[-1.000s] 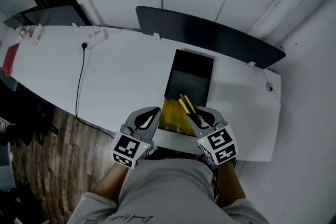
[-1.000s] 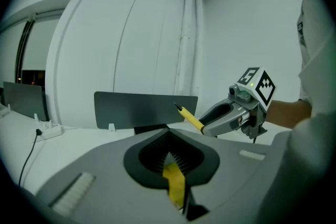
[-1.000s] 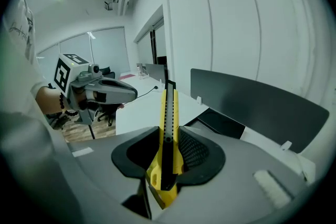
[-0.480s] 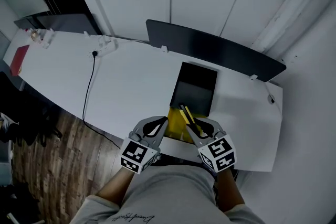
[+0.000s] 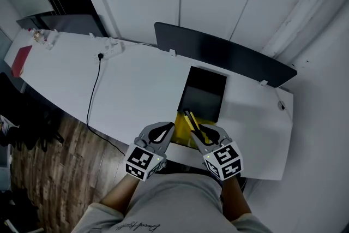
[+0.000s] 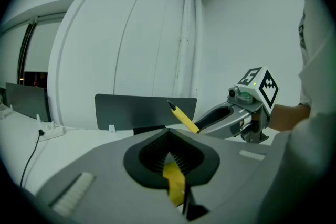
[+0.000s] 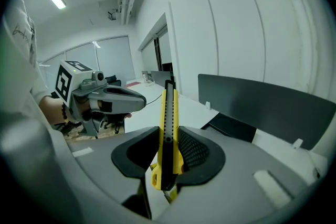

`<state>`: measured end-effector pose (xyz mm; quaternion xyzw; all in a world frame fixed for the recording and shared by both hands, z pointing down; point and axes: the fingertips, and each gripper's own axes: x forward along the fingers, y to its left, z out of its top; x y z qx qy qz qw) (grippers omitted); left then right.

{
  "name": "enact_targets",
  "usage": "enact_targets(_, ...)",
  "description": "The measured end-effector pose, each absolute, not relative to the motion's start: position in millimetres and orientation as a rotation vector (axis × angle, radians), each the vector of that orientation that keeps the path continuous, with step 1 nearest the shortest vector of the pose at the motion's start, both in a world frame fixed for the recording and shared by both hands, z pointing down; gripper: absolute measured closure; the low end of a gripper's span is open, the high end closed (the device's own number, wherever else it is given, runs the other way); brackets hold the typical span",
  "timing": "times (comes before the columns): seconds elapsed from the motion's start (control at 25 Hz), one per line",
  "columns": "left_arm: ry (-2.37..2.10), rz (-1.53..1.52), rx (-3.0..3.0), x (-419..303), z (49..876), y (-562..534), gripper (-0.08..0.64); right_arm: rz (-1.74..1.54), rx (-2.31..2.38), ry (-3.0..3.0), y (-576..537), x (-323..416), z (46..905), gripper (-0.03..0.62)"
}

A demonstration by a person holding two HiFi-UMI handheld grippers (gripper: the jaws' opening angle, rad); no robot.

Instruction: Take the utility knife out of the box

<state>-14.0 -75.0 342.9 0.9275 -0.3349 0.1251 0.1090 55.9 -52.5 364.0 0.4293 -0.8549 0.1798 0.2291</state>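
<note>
Sticking out of the right tool's pinch, the utility knife hangs above the box.

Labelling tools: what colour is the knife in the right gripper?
The utility knife is yellow with a black strip, clearest in the right gripper view.

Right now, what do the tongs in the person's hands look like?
The left tongs and the right tongs are grey, with curved fingers lined in black ribbed pads. Each has a white cube at the back, printed with black square patterns, and a tiny green light. The person wears a pale short-sleeved shirt.
</note>
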Motion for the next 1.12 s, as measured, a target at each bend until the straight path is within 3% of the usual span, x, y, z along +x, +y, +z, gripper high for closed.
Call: enact_targets(1.12,-0.967,0.356,2.743,-17.3,341.1,-69.6,0.56,0.478,1.178,-2.339,-48.9,48.4,363.4,0.46)
